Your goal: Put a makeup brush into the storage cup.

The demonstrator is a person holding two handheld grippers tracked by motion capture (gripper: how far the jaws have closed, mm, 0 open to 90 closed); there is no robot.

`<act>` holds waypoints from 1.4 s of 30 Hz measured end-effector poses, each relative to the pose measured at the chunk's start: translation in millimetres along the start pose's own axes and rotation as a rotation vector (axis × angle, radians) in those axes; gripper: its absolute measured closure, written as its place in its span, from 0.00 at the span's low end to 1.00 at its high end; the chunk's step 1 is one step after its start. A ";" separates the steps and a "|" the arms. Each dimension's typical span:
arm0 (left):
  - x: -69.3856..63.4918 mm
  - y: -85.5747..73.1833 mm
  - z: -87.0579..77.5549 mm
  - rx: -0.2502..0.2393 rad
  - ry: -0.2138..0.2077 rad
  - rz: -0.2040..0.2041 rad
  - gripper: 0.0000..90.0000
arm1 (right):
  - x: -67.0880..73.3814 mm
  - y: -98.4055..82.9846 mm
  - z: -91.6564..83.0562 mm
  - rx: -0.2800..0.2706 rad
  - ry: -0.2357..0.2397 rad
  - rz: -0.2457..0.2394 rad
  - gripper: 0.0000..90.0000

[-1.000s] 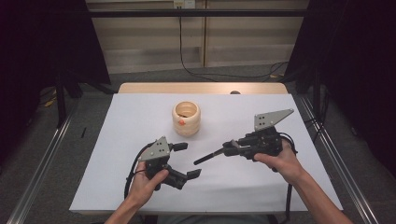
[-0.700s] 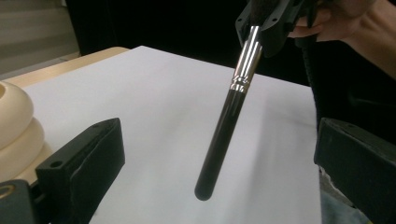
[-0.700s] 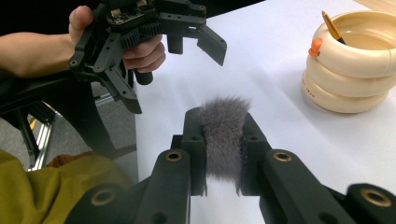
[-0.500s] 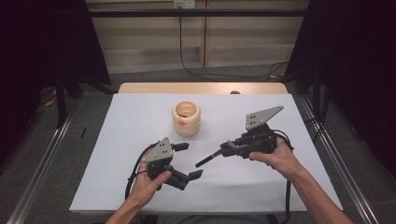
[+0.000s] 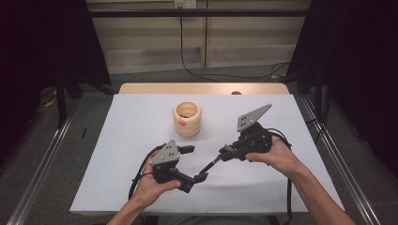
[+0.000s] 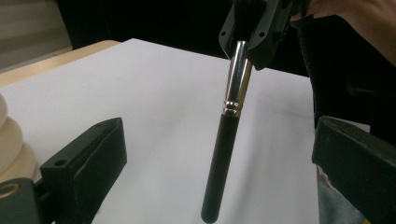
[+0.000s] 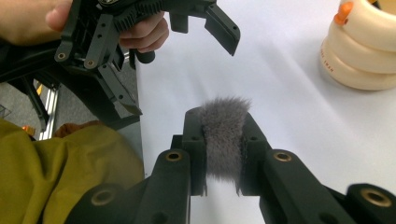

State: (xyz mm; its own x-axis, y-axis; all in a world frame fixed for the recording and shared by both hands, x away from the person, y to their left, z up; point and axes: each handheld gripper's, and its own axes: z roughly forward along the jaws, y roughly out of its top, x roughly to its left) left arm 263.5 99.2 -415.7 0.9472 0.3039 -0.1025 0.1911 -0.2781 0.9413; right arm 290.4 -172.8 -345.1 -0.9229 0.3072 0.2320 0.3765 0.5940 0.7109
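A makeup brush [image 5: 215, 161] with a black handle [image 6: 219, 154] and silver ferrule hangs slanted over the white sheet. My right gripper [image 5: 227, 152] is shut on its grey bristle head [image 7: 223, 135], squeezed between the two pads. The handle's free end points down toward my left gripper [image 5: 195, 164], which stands open with its wide black jaws on either side of the handle [image 6: 219, 130], not touching it. A cream ringed holder [image 5: 187, 119] with an orange knob stands behind both grippers, at the top right in the right gripper view [image 7: 362, 46].
A white sheet [image 5: 141, 122] covers the table, with a wooden edge [image 5: 202, 88] at the back. Metal rails run along both sides on the floor. A mustard-coloured garment [image 7: 51, 172] lies at the near edge.
My right gripper has shifted slightly left with the brush, bringing the handle's end closer between the left jaws. The left hand has barely moved.
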 end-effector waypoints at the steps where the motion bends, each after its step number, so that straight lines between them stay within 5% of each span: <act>1: -0.5 0.1 1.0 0.009 0.002 0.003 0.04 | 0.3 0.7 1.2 0.006 -0.004 -0.004 0.86; 16: -8.1 12.7 21.9 0.056 -0.060 0.037 0.12 | 5.4 3.7 6.9 0.047 0.007 -0.002 0.86; 21: -9.1 13.2 26.7 0.111 -0.055 0.039 0.28 | 4.4 3.3 7.5 0.049 0.011 -0.003 0.86; 32: -6.6 12.6 31.9 0.115 -0.087 0.040 0.68 | 2.6 2.2 9.3 0.052 0.000 -0.003 0.86; 42: -6.0 11.6 33.9 0.120 -0.088 0.027 0.84 | 3.7 -0.8 13.3 0.059 0.013 -0.007 0.86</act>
State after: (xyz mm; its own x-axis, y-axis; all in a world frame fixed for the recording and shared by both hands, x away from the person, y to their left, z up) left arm 268.8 63.3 -415.1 0.9703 0.2155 -0.1098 0.1893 -0.3942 0.8993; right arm 287.7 -162.3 -353.6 -0.9266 0.2930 0.2359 0.3733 0.6391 0.6724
